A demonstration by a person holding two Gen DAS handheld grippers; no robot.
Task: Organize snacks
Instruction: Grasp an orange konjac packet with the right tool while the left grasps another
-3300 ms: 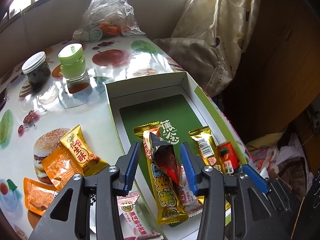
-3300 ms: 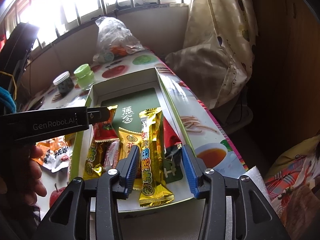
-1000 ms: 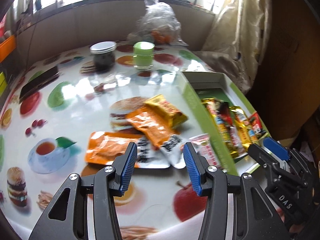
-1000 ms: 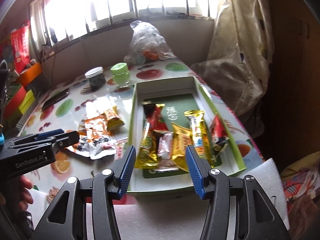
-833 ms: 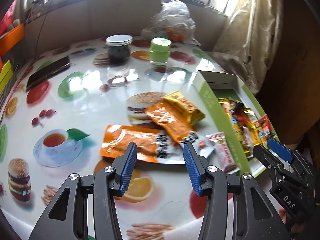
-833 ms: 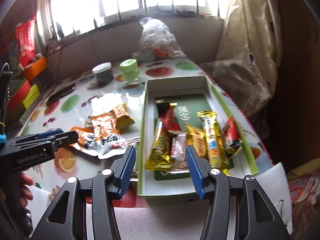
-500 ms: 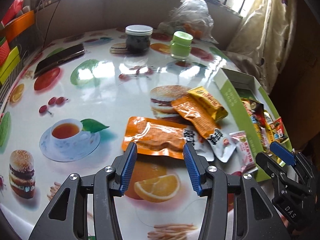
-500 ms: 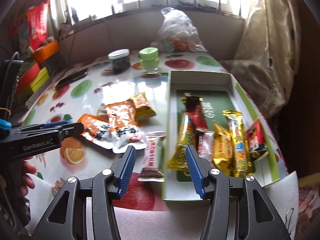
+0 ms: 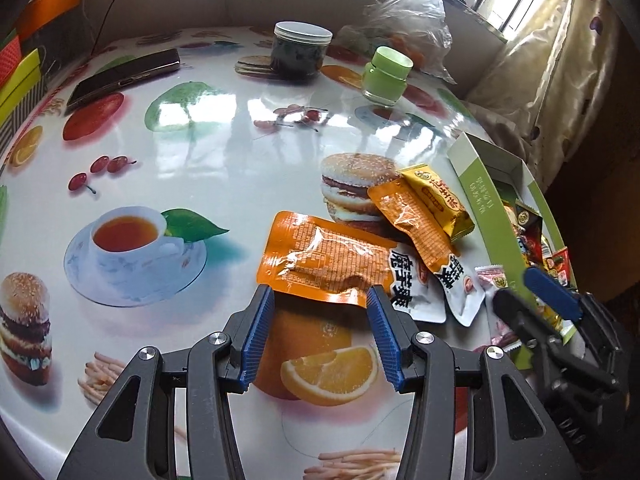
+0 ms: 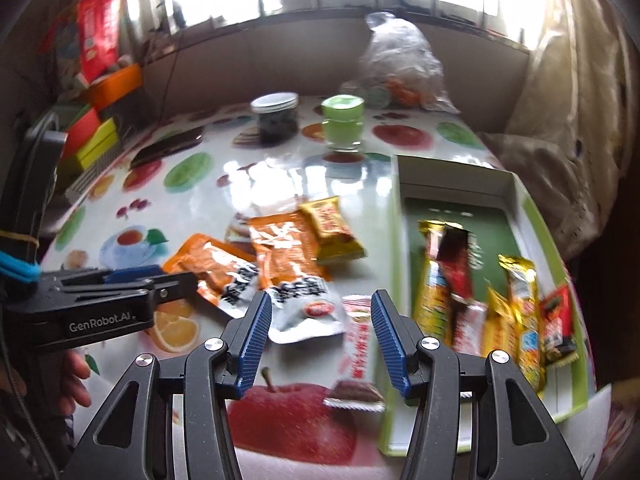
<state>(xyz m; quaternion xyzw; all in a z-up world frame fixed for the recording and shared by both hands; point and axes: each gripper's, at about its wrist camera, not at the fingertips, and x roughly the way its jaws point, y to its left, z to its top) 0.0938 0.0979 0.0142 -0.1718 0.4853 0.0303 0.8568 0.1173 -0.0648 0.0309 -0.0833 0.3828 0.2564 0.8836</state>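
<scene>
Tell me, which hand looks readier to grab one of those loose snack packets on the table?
Probably the left gripper: its open jaws straddle the near edge of the big orange packet. The right gripper hovers open over the pink wafer packet.

Home, dining corner by a window: glossy round table [image 9: 224, 148] with printed fruit and burger pattern, cream patterned curtain [image 9: 560, 60], black smartphone [image 9: 124, 74], white-lidded jar [image 9: 302, 50], knotted clear plastic bag [image 10: 400, 64].

Orange packet [image 9: 326, 258], fruit-printed tablecloth [image 9: 224, 152]
</scene>
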